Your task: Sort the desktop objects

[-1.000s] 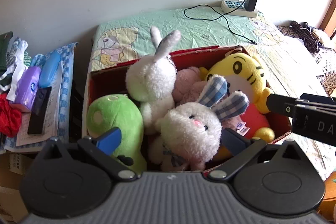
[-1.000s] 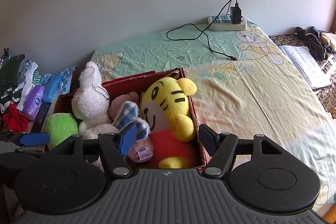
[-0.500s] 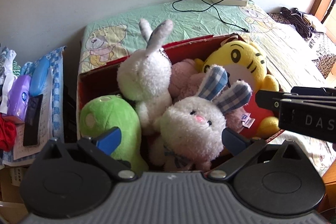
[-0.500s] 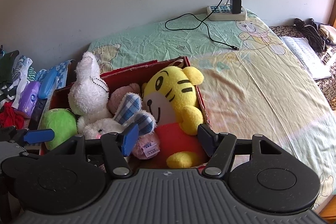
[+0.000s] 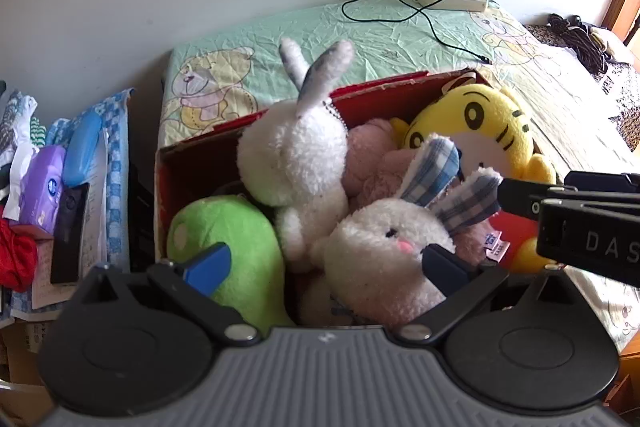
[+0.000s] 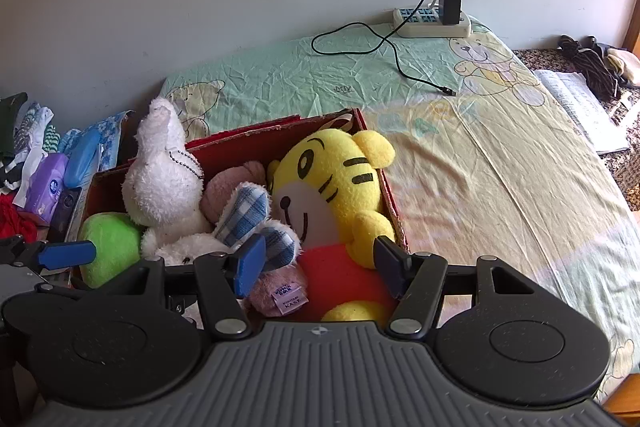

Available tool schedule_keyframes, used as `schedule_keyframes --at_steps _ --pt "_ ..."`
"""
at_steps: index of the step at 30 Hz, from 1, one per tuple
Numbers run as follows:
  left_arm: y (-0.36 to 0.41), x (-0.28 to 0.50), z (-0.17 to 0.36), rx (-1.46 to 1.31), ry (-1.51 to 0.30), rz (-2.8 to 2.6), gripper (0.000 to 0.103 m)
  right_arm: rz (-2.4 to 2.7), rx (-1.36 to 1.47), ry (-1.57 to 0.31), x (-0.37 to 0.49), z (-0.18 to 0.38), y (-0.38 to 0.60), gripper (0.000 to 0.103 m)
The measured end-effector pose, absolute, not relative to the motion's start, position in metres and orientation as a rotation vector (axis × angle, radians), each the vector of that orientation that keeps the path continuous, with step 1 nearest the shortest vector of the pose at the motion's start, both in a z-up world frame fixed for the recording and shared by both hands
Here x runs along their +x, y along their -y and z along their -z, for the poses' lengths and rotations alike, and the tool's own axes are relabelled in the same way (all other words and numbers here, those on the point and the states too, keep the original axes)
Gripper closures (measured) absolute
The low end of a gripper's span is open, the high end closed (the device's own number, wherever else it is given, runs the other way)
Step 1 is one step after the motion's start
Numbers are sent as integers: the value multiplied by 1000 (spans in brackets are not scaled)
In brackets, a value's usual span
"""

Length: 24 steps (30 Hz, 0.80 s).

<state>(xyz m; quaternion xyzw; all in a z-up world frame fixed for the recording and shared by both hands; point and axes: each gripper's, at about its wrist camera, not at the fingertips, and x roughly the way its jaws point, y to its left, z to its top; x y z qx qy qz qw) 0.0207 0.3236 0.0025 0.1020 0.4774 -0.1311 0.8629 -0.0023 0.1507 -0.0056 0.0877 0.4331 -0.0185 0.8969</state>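
Note:
A red cardboard box (image 5: 384, 87) (image 6: 256, 139) on the bed holds several plush toys: a yellow tiger (image 5: 476, 123) (image 6: 332, 179), a white rabbit (image 5: 296, 155) (image 6: 164, 179), a white bunny with plaid ears (image 5: 380, 247) (image 6: 244, 215), a green plush (image 5: 236, 227) (image 6: 112, 243) and a pink plush (image 5: 372, 155) (image 6: 228, 183). My left gripper (image 5: 324, 265) is open just above the plaid-eared bunny and the green plush. My right gripper (image 6: 318, 263) is open over the tiger's red body, and enters the left wrist view from the right (image 5: 580, 215).
The bed sheet (image 6: 480, 155) with bear prints spreads to the right of the box. A power strip (image 6: 430, 23) with a black cable lies at the wall. Left of the box sit a purple tissue pack (image 5: 42, 183), a blue case (image 5: 82, 147) and clothes. A booklet (image 6: 580, 111) lies far right.
Both grippers have moved nearer to the box and lower; the toys look larger. The right gripper has slid further over the tiger. Both stay open.

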Motion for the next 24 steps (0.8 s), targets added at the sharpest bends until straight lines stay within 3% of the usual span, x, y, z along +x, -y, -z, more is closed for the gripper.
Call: schedule_keyframes --at_steps 24 --pt "-332 24 -1 189 -972 266 1 116 119 -894 6 9 -152 40"
